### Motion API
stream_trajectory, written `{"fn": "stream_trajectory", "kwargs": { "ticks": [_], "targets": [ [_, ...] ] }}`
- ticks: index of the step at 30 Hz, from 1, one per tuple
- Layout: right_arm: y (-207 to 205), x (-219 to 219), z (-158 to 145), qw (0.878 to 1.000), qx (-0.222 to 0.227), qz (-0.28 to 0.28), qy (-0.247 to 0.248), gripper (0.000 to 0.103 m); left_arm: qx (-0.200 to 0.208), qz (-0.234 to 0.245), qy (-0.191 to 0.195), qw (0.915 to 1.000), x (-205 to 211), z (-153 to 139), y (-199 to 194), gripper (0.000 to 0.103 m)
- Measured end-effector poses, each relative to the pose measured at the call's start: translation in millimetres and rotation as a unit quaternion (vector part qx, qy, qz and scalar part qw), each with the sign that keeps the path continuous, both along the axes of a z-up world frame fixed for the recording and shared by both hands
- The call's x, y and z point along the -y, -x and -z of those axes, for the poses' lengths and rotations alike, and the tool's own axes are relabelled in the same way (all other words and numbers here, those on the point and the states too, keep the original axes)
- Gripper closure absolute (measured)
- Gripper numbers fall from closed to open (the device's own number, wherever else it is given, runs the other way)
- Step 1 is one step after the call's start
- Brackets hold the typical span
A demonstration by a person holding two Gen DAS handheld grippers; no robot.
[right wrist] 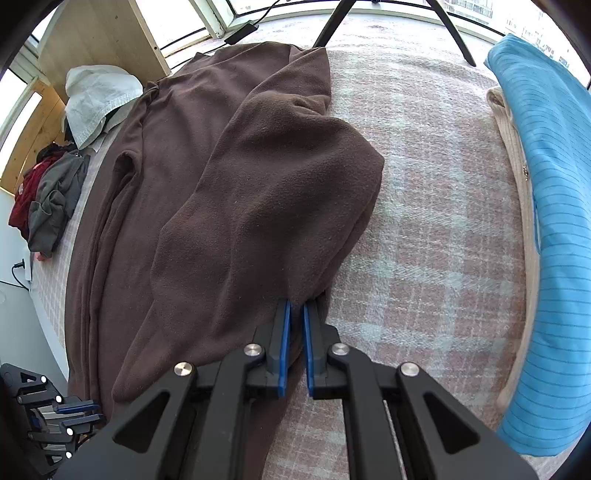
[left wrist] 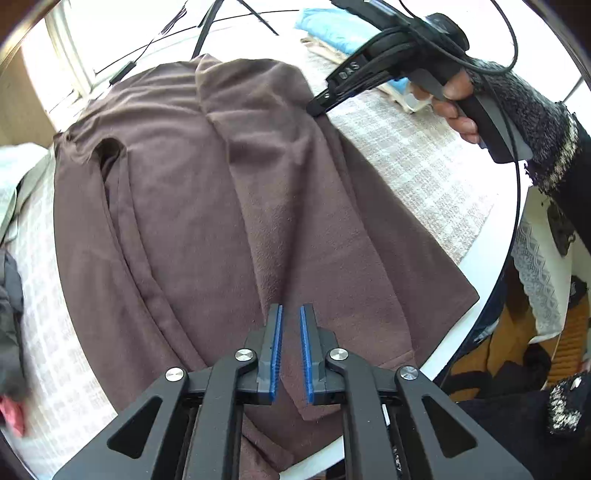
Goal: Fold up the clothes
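A brown fleece garment [left wrist: 221, 203] lies spread on the checked table cover, with its right side folded over toward the middle. In the left wrist view my left gripper [left wrist: 291, 308] hovers over the garment's near hem, its blue pads a narrow gap apart with nothing between them. It also shows at the lower left of the right wrist view as the left gripper [right wrist: 88, 413]. My right gripper [right wrist: 296, 306] is shut on the folded edge of the brown garment [right wrist: 240, 184]. The left wrist view shows the right gripper [left wrist: 316, 107] at the garment's far right edge, held by a person's hand [left wrist: 454, 107].
A folded blue striped cloth [right wrist: 554, 221] and a beige garment [right wrist: 513, 147] lie at the right. A white cloth [right wrist: 99, 99] and a pile of grey and red clothes [right wrist: 48, 199] sit at the left. Black tripod legs [right wrist: 332, 26] stand at the back. The table's white edge [left wrist: 495, 258] curves near right.
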State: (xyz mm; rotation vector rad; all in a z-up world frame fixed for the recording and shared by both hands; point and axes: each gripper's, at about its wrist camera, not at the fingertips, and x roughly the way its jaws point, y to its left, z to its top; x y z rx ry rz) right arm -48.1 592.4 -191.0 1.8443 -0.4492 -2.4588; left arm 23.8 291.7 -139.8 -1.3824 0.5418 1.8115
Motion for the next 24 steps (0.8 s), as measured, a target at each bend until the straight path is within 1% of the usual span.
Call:
{"fn": "stream_trajectory", "kwargs": {
  "ticks": [1,2,3,4,6,8,10,11,13,16,17,19,21,22,23,24],
  "targets": [
    [-4,-1,-4,1.000,-0.006,0.003,0.006,0.095,-0.002,0.014,-0.009,0.9999,-2,-3,-6,0.094],
    [-10,-2,-9,1.000,-0.015,0.007,0.018,0.095,0.022,0.029,-0.033,0.9988,2,-5,-11,0.093],
    [-16,-3,-14,0.999,-0.022,0.013,0.031,0.095,0.041,0.041,-0.051,0.9970,2,-3,-16,0.086],
    [-22,-3,-18,0.998,-0.030,0.018,0.043,0.095,0.043,0.050,-0.052,0.9965,-1,0,-19,0.084],
    [-33,0,-22,0.997,-0.040,0.020,0.065,0.095,0.025,0.067,-0.026,0.9971,-14,12,-27,0.084],
    [-38,11,-22,0.996,-0.042,0.012,0.082,0.095,0.020,0.058,0.005,0.9981,-22,24,-27,0.087],
    [-42,28,-20,0.997,-0.034,-0.002,0.075,0.095,0.029,0.041,0.014,0.9986,-11,28,-21,0.086],
    [-48,35,-19,0.996,-0.032,-0.005,0.077,0.095,0.024,0.031,0.015,0.9991,-5,27,-17,0.086],
    [-65,47,-15,0.996,-0.031,-0.007,0.087,0.095,0.019,0.010,0.013,0.9997,9,22,-10,0.087],
    [-88,65,0,0.996,-0.021,0.001,0.091,0.095,0.017,-0.012,0.003,0.9998,23,16,-2,0.085],
    [-93,71,5,0.996,-0.020,0.003,0.092,0.095,0.019,-0.014,-0.004,0.9997,23,15,0,0.085],
    [-96,82,10,0.995,-0.028,0.000,0.096,0.095,0.018,0.000,-0.021,0.9996,13,15,2,0.085],
    [-95,93,11,0.996,-0.029,-0.012,0.083,0.095,0.027,-0.001,-0.039,0.9989,1,22,16,0.085],
    [-94,97,12,0.997,-0.026,-0.019,0.072,0.095,0.028,-0.007,-0.034,0.9990,-6,26,21,0.084],
    [-95,99,15,0.998,-0.017,-0.028,0.055,0.097,0.013,-0.015,-0.005,0.9998,-13,33,23,0.082],
    [-95,99,15,0.998,-0.013,-0.032,0.044,0.100,-0.014,-0.026,0.037,0.9989,-15,40,29,0.083]
  ]
}}
